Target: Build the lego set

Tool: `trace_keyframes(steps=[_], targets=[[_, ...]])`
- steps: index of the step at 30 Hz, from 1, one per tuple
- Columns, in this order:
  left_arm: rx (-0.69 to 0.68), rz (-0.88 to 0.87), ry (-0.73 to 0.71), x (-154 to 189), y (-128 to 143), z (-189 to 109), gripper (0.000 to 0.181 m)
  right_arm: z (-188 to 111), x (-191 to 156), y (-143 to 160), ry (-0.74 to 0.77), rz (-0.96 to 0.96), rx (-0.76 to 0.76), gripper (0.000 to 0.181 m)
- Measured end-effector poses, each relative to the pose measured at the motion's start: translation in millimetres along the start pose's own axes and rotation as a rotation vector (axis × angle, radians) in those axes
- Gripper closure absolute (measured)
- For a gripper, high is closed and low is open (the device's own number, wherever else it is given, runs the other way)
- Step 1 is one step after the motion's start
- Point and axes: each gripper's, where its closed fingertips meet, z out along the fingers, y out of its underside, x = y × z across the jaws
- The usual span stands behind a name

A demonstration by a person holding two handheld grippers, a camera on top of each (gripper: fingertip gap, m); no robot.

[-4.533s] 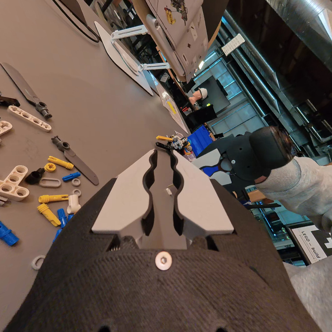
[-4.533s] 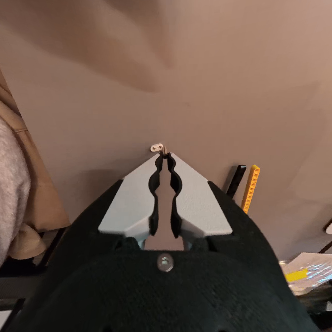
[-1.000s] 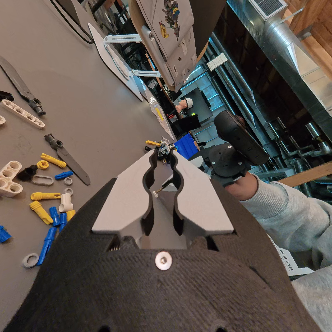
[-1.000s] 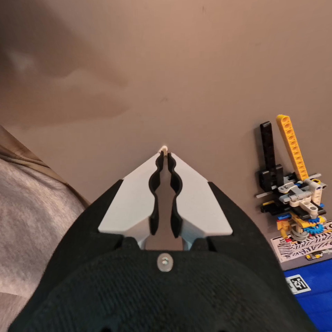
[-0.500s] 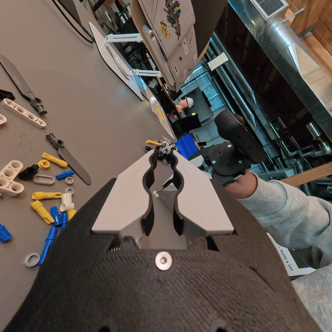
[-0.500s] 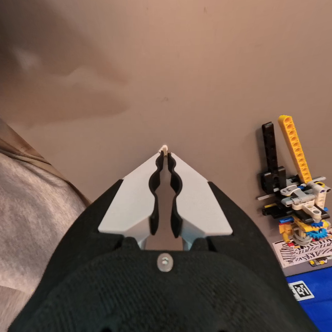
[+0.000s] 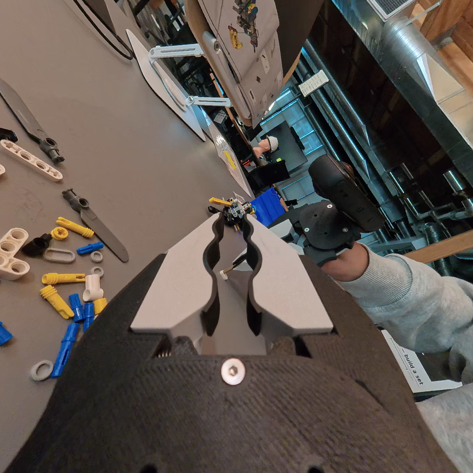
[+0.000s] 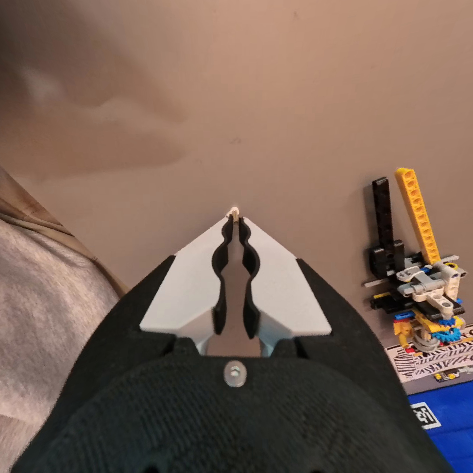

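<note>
My left gripper (image 7: 231,218) is open and empty, held above the grey table (image 7: 133,133). Through its gap I see my right gripper (image 7: 242,259), whose tips are shut on a small tan pin with a white piece (image 7: 225,275) on its end. In the right wrist view the right gripper (image 8: 235,220) is shut on that pin (image 8: 234,214) just above the table. The part-built lego model (image 8: 414,281), with a yellow beam (image 8: 417,215) and a black beam (image 8: 382,215), stands to the right. It shows far off in the left wrist view (image 7: 234,207).
Loose parts lie at the left: a white T-beam (image 7: 12,250), yellow connectors (image 7: 74,226), blue pins (image 7: 76,309), grey blades (image 7: 99,230), a white beam (image 7: 30,161). An instruction booklet on a stand (image 7: 245,38) is at the back. A blue bin (image 8: 448,422) sits beside the model. Left tips to right tips: about 15 centimeters. To the part-built lego model (image 8: 414,281): right tips about 15 centimeters, left tips about 30 centimeters.
Since 4.5 s ago the right gripper has carried the pin with the white piece toward the left gripper. Over the last second both grippers have barely moved.
</note>
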Motion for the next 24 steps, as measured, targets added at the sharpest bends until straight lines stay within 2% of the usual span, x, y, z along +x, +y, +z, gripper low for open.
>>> trace_keyframes(steps=[1,24], targets=[[0.0,0.0,0.0,0.1,0.0,0.0,0.168,0.1,0.1,-0.1,-0.001,0.0,-0.001,0.177],[0.005,-0.009,-0.002,-1.8,-1.3,-0.3,0.168,1.1,0.5,-0.3,-0.012,-0.032,-0.038,0.177]])
